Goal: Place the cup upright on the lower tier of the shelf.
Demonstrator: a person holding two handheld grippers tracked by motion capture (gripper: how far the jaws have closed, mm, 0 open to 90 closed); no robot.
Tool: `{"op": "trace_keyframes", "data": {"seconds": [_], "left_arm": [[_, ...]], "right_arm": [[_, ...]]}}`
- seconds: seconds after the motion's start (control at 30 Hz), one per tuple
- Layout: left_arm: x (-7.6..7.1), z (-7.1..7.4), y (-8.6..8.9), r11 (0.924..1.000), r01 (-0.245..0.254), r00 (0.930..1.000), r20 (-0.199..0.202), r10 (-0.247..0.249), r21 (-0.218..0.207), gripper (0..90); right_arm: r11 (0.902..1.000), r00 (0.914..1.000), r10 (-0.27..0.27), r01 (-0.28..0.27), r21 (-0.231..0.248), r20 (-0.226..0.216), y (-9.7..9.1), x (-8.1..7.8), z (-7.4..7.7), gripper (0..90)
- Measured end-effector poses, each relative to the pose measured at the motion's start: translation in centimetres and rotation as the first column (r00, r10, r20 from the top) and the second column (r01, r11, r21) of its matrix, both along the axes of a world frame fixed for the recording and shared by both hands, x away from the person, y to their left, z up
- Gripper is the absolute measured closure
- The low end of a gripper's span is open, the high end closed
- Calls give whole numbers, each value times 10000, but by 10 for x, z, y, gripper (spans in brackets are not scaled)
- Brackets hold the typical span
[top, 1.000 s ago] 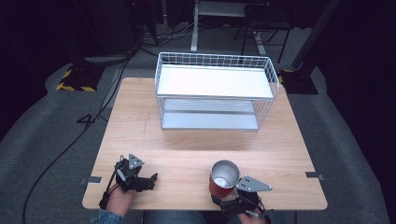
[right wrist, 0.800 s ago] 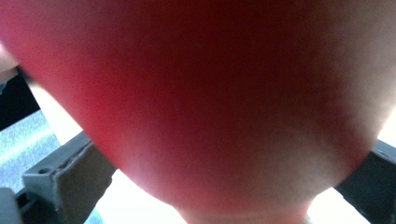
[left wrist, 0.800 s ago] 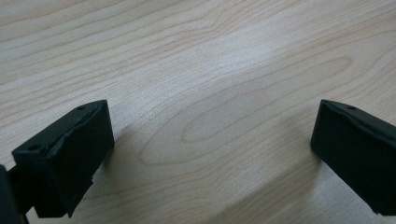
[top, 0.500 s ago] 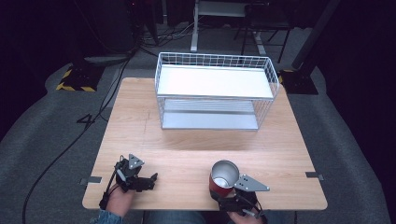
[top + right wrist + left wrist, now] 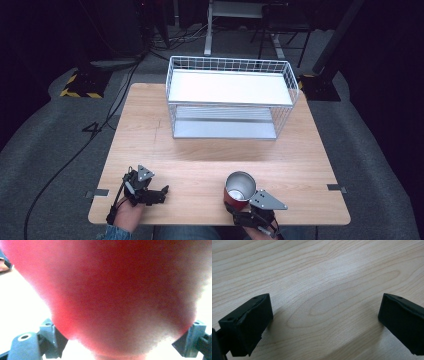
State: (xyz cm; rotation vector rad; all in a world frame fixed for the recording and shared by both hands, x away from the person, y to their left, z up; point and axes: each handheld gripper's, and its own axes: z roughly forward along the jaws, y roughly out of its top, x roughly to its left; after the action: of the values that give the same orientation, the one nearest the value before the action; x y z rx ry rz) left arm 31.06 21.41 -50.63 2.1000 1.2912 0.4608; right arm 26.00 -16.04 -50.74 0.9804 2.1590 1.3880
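Observation:
A red cup (image 5: 239, 192) with a shiny metal inside stands upright near the table's front edge, right of centre. My right gripper (image 5: 240, 204) reaches in from the front. Its jaws have just been closing, and they now press on the cup's sides. In the right gripper view the red cup (image 5: 120, 295) is very close and blurred, with the right gripper (image 5: 122, 340) around its lower part. My left gripper (image 5: 159, 195) rests at the front left of the table. In the left gripper view its jaws (image 5: 324, 315) stand wide apart over bare wood.
A white wire rack (image 5: 230, 97) with two shelves stands at the back of the wooden table (image 5: 200, 165). Bare wood lies between the rack and the grippers. Cables run over the grey floor to the left.

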Motion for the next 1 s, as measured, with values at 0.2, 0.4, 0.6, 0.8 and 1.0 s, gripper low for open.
{"op": "trace_keyframes", "data": {"seconds": [0.2, 0.4, 0.6, 0.8, 1.0], "left_arm": [[0, 0, 0, 10000, 16, 10000, -6, -16, 18, 1], [0, 0, 0, 10000, -18, 10000, 4, 18, -33, 1], [0, 0, 0, 10000, -24, 10000, 6, 24, -36, 1], [0, 0, 0, 10000, -2, 10000, 3, 2, -9, 1], [0, 0, 0, 10000, -8, 10000, -3, 8, -15, 1]], "right_arm": [[10000, 9999, 2, -2, -69, 105, 1, -1, 0, 169], [9996, 9965, 119, -99, -248, 825, 2, -4, 9, 170], [9993, 9940, 200, -164, -344, 1075, 1, -1, 23, 170], [9988, 9918, 290, -237, -435, 1247, 1, 2, 31, 170], [9987, 9905, 315, -257, -449, 1341, 2, 13, 46, 170]]}}
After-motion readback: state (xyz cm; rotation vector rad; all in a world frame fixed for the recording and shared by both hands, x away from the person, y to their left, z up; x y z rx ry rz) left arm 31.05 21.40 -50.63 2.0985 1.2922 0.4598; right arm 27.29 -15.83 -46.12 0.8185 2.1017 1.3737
